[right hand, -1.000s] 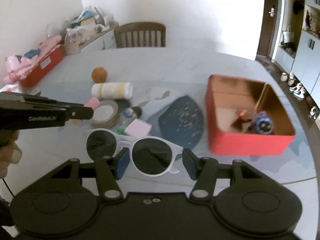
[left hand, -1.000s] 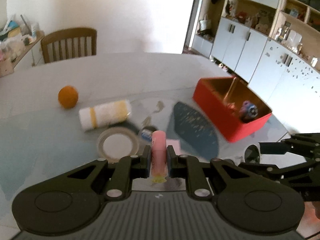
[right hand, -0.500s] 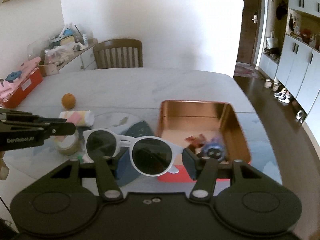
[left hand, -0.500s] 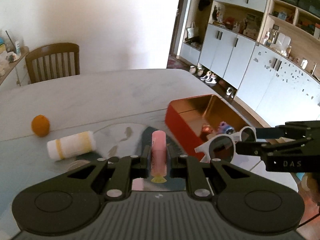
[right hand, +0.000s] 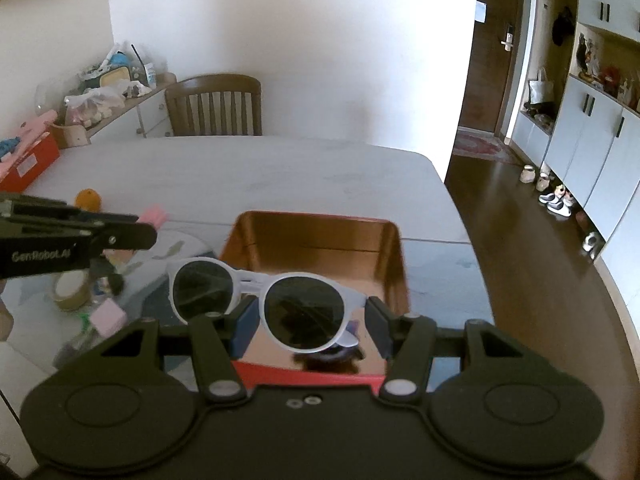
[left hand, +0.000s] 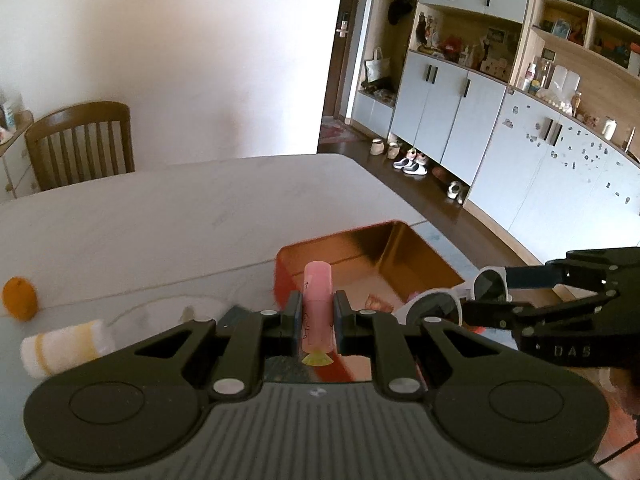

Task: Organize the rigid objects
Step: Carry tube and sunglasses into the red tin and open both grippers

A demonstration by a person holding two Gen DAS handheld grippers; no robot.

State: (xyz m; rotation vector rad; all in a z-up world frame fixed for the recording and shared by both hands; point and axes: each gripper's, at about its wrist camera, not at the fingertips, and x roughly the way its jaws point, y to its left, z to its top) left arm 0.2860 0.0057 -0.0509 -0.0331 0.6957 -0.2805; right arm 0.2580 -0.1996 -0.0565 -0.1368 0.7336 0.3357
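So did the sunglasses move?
Yes. The sunglasses went right: earlier they hung left of the red box, near the tape roll; now they hang over it.

Daylight from the right washes the wall [left hand: 180, 40] white and glares off the floor [right hand: 516, 196]. Fisheye bending curves the cabinets [left hand: 480, 120]; corners vignette black. Items at the surface [right hand: 240, 168] edge blur; the box [right hand: 316, 240] interior gleams coppery.
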